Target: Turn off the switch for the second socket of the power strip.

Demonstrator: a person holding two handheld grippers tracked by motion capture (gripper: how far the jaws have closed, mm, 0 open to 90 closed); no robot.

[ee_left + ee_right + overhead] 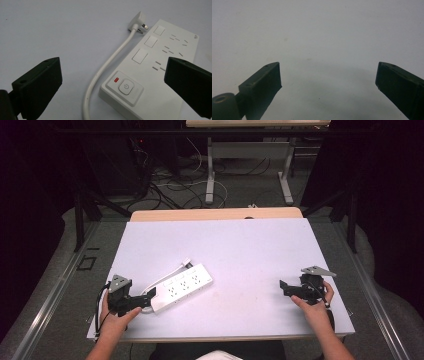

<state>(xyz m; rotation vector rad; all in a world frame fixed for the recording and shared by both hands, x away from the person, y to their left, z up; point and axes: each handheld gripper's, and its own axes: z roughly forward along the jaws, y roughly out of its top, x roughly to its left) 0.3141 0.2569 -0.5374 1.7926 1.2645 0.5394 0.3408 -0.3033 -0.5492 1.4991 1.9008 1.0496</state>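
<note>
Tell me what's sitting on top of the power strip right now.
Nothing rests on the power strip; its sockets are unplugged, and its own plug lies beside it. The left gripper's right-hand jaw hides one corner.

High view looks fwd/down over whole table [260, 245]. Left gripper view sits low, close behind power strip [150, 75], shared w/ high view. Right gripper view faces bare tabletop ahead, close.

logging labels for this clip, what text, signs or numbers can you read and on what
Power symbol, no words: on the round button of the white power strip.
Small grey print at the strip's far corner: too blurred to read.
No other text on the table or either gripper.
</note>
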